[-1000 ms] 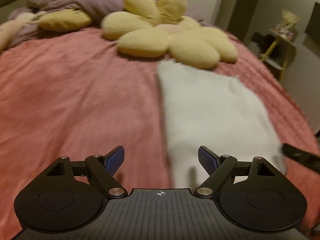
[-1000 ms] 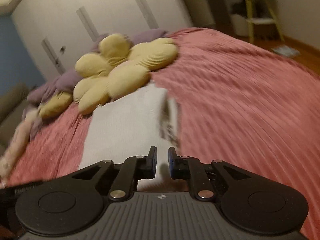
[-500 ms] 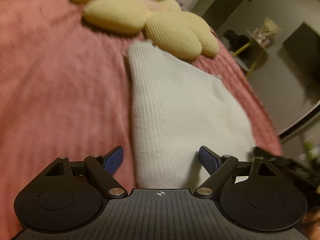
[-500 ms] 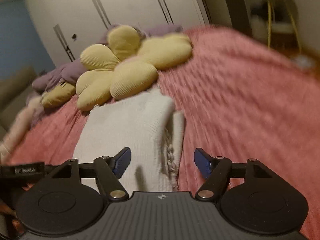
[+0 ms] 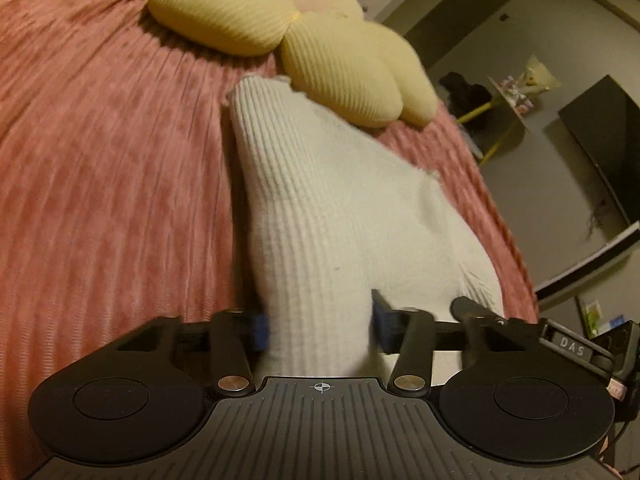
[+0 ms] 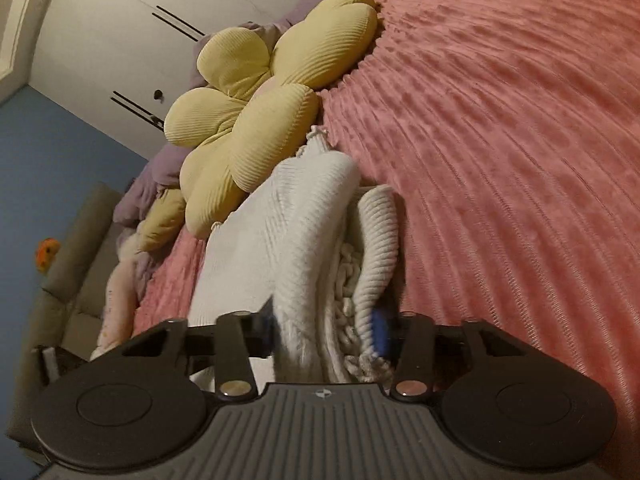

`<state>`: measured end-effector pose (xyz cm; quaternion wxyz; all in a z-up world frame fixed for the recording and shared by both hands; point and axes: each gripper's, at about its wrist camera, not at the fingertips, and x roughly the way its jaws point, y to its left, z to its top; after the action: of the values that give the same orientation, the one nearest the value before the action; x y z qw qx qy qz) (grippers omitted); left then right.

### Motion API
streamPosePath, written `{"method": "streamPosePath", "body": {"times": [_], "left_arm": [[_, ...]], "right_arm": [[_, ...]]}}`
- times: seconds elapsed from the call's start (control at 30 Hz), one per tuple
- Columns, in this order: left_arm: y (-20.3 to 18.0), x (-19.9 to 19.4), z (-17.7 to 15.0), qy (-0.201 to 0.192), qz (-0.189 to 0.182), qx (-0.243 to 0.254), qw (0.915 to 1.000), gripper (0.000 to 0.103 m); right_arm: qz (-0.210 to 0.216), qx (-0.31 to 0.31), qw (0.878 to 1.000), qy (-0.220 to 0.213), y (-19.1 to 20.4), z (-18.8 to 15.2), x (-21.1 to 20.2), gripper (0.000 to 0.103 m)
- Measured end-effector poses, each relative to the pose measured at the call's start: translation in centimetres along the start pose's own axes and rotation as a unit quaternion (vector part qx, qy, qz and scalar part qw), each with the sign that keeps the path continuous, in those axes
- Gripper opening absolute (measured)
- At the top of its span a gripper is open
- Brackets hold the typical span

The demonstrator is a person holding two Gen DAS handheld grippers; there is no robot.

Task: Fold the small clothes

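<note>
Both grippers closing on the near hem of the white knit sweater (image 5: pixel 320 208), fabric between the jaws: left gripper (image 5: pixel 320 326) on the left corner, right gripper (image 6: pixel 324 330) on the bunched right edge with its cable trim. Sweater already narrowed lengthwise on the pink bedspread (image 5: pixel 100 160); the end-to-end fold looks still to do. Yellow flower pillow (image 6: pixel 260 120) touches the far end at 12 o'clock, crowding the fold target.
</note>
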<state>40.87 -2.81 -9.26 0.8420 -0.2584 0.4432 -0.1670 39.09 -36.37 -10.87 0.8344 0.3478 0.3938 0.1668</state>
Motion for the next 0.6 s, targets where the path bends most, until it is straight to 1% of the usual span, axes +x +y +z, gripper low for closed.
{"method": "streamPosePath", "body": {"times": [0.07, 0.13, 0.2, 0.23, 0.3, 0.33, 0.37, 0.4, 0.43, 0.47, 0.5, 0.53, 0.57, 0.6], "left_arm": [[-0.2, -1.5, 0.4, -0.005, -0.005, 0.006, 1.0, 0.044], [-0.6, -3.9, 0.5, -0.013, -0.001, 0.015, 0.9998, 0.044], [-0.6, -6.8, -0.1, -0.017, 0.012, 0.031, 0.9993, 0.045], [-0.3, -8.3, -0.6, -0.017, 0.025, 0.038, 0.9988, 0.046], [0.5, -10.5, -2.1, -0.017, 0.058, 0.049, 0.997, 0.052], [0.9, -11.1, -2.9, -0.016, 0.082, 0.064, 0.9944, 0.061], [1.3, -11.7, -3.8, -0.016, 0.122, 0.081, 0.9892, 0.068], [1.7, -12.6, -4.5, -0.023, 0.165, 0.098, 0.9813, 0.068], [1.9, -13.4, -5.1, -0.034, 0.192, 0.107, 0.9749, 0.071], [2.1, -14.3, -5.4, -0.049, 0.204, 0.106, 0.9721, 0.08], [2.2, -15.1, -5.4, -0.074, 0.21, 0.093, 0.9704, 0.085], [2.2, -15.7, -5.3, -0.095, 0.215, 0.08, 0.9686, 0.092], [2.0, -16.0, -5.1, -0.12, 0.217, 0.065, 0.9667, 0.093], [1.8, -15.9, -4.7, -0.132, 0.216, 0.058, 0.9658, 0.095]], "right_arm": [[-0.002, -0.023, 1.0, -0.008, 1.6, -0.2, -0.3, 0.034], [0.02, -0.029, 0.999, -0.01, 3.4, -0.6, -0.7, 0.034], [0.04, -0.031, 0.999, -0.001, 5.0, -1.1, -1.1, 0.034], [0.046, -0.046, 0.998, 0.002, 6.2, -1.8, -1.4, 0.034], [0.059, -0.063, 0.996, 0.012, 7.7, -3.3, -1.9, 0.035], [0.067, -0.068, 0.995, 0.023, 8.1, -4.6, -2.1, 0.035], [0.067, -0.077, 0.994, 0.034, 8.5, -5.7, -1.9, 0.038], [0.051, -0.095, 0.993, 0.047, 9.1, -6.9, -1.6, 0.045], [0.03, -0.106, 0.993, 0.051, 9.4, -7.8, -1.6, 0.048], [0.0, -0.117, 0.992, 0.045, 9.8, -8.7, -1.8, 0.051], [-0.027, -0.137, 0.99, 0.023, 10.4, -9.3, -2.4, 0.051], [-0.041, -0.152, 0.988, -0.005, 11.1, -9.6, -3.1, 0.051], [-0.054, -0.168, 0.984, -0.03, 12.1, -9.9, -3.7, 0.051], [-0.065, -0.186, 0.979, -0.05, 13.1, -10.1, -3.9, 0.051]]}}
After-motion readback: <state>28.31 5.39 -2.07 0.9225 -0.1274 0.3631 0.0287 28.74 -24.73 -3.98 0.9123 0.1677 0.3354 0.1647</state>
